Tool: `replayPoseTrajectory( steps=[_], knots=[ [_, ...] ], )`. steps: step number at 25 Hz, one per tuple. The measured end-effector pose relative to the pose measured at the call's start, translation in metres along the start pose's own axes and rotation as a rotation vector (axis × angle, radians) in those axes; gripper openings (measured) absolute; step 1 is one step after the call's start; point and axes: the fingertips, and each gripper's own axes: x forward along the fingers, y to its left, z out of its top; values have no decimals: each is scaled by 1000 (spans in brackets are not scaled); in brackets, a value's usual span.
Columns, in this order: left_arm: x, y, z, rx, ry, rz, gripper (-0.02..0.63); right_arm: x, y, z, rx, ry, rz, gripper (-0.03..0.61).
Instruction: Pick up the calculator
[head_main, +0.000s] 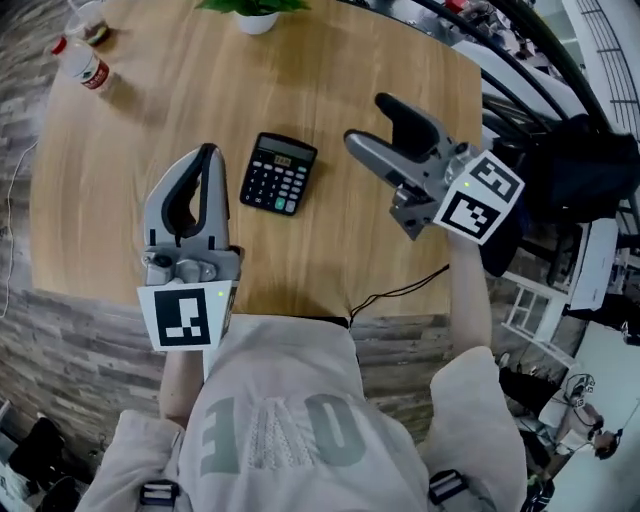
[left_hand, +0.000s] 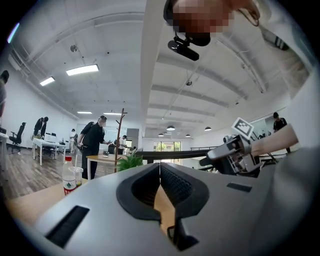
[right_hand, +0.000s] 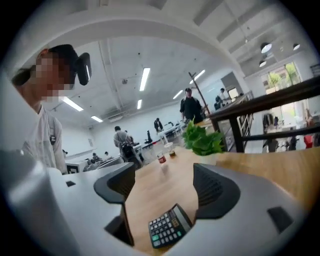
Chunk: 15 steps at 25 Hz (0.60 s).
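Observation:
A black calculator with a green key lies flat on the wooden table, between my two grippers. My right gripper hovers to its right with jaws wide apart and nothing between them, pointing toward the calculator. In the right gripper view the calculator shows low between the spread jaws of that gripper, still some way ahead of them. My left gripper is held over the table just left of the calculator, its jaws closed tip to tip on nothing; the left gripper view shows the tips of this gripper meeting.
A plastic bottle and a cup stand at the table's far left corner, a potted plant at the far middle. A thin black cable crosses the near edge. Railings and gear crowd the right side beyond the table.

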Motion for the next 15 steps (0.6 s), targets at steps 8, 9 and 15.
replayPoseTrajectory(
  steps=[8, 9, 15],
  knots=[
    [14, 7, -51, -59, 67, 15, 9, 80, -31, -63, 184, 352, 287, 339],
    [17, 7, -55, -60, 74, 12, 9, 86, -34, -70, 208, 379, 307, 339],
    [28, 10, -90, -87, 149, 13, 9, 113, -46, -121, 323, 560, 411, 339]
  ],
)
